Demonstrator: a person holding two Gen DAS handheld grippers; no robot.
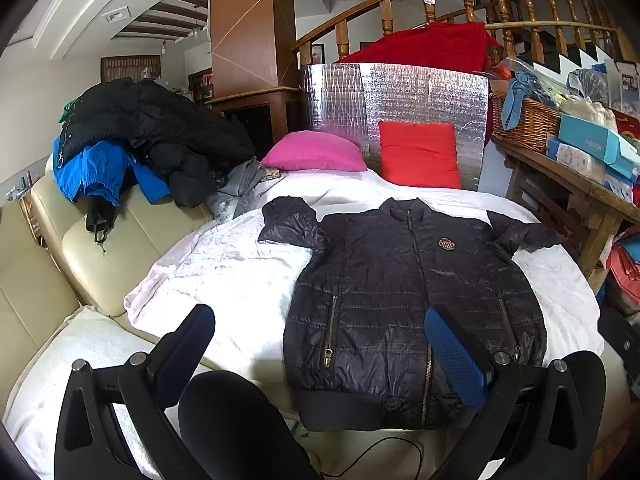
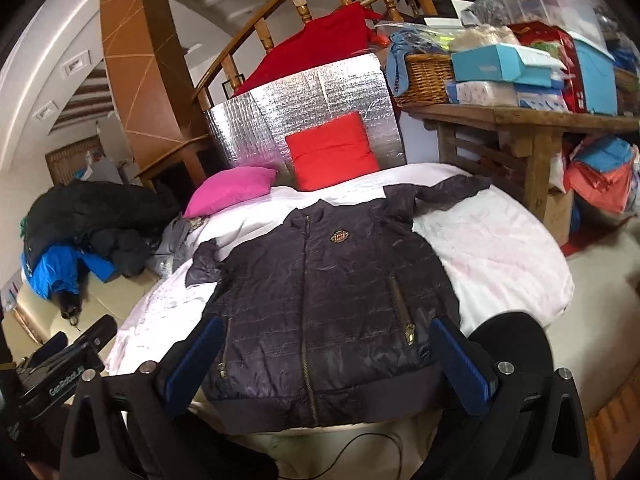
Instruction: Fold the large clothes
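A dark quilted jacket (image 1: 408, 304) lies flat and zipped on the white bed cover (image 1: 224, 276), hem toward me, sleeves spread out to both sides. Its chest badge and both pocket zips show. My left gripper (image 1: 320, 320) hangs open above the hem's left part, holding nothing. The same jacket (image 2: 328, 312) fills the middle of the right wrist view. Over the hem my right gripper (image 2: 326, 336) is open and holds nothing, the jacket's lower half between its spread blue pads (image 2: 460, 364). The left gripper's body (image 2: 60, 364) shows at the lower left there.
A pile of black and blue coats (image 1: 132, 140) sits on the cream sofa (image 1: 92, 256) at left. A pink pillow (image 1: 316, 152) and a red pillow (image 1: 418, 156) lean by a silver foil panel (image 1: 400, 96). A cluttered wooden bench (image 2: 520, 120) stands right.
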